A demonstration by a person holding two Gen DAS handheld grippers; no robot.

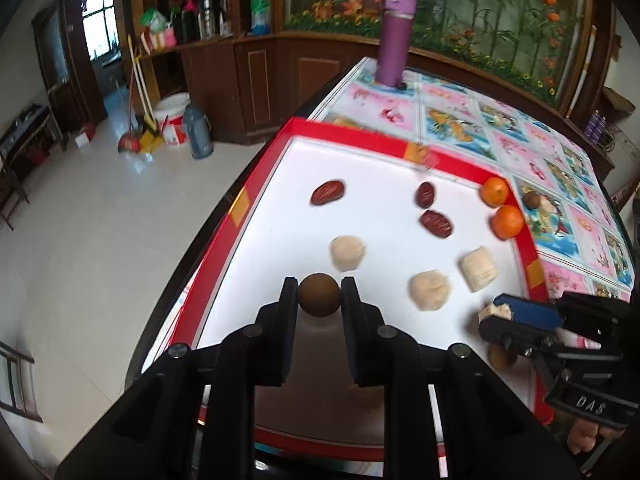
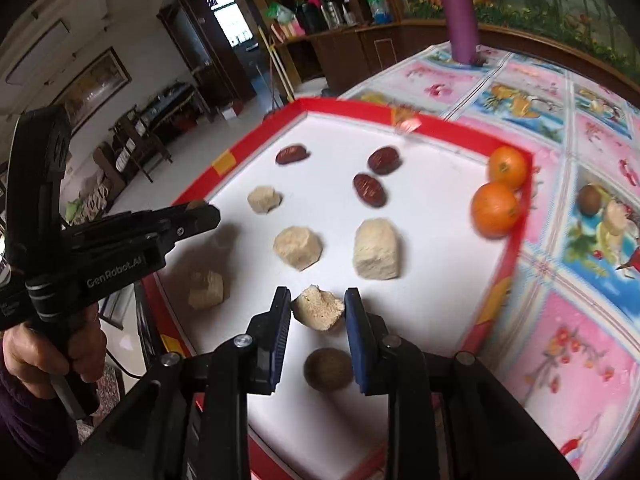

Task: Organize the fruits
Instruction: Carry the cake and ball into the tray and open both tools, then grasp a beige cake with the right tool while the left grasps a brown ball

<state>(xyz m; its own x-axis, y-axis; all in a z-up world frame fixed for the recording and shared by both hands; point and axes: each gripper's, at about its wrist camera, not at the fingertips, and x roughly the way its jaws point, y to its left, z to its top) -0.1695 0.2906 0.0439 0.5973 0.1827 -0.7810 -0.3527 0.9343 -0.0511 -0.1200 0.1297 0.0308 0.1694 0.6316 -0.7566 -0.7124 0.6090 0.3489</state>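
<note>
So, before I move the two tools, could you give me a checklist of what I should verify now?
1. Left tool grips the brown round fruit, fingers on both sides: ok.
2. Right tool grips the beige chunk: ok.
3. Tools apart from each other: ok.
4. Space under the right tool: not ok, a second brown fruit lies there on the red tray.
5. All fruit inside the red tray: not ok, a stray brown fruit lies on the tablecloth.
6. Destination for held pieces: cannot tell.
</note>
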